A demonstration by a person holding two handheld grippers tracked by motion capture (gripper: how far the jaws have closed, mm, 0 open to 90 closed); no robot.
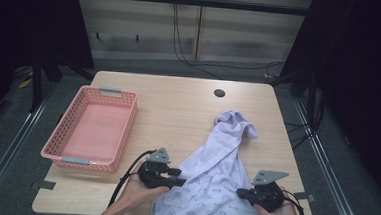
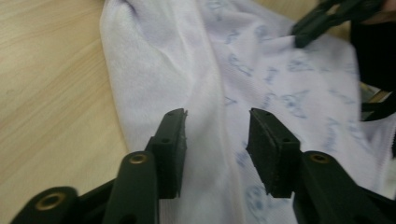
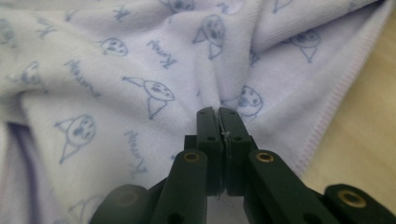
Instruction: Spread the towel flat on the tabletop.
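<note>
While lying on a wooden table (image 1: 178, 112), printed cloth (image 1: 214, 174), right tool (image 3: 218, 112) clamped on it, left tool (image 2: 217, 140) apart, dark room.

You lose the towel's (image 1: 214, 184) near hem past the table (image 1: 178, 112) front, cut by the frame's bottom edge; your forearms are cropped there too.

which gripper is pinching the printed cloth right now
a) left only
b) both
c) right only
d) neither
c: in the right gripper view the right gripper has its jaws shut on a fold of the cloth, while the left gripper has its jaws apart over the fabric.
</note>
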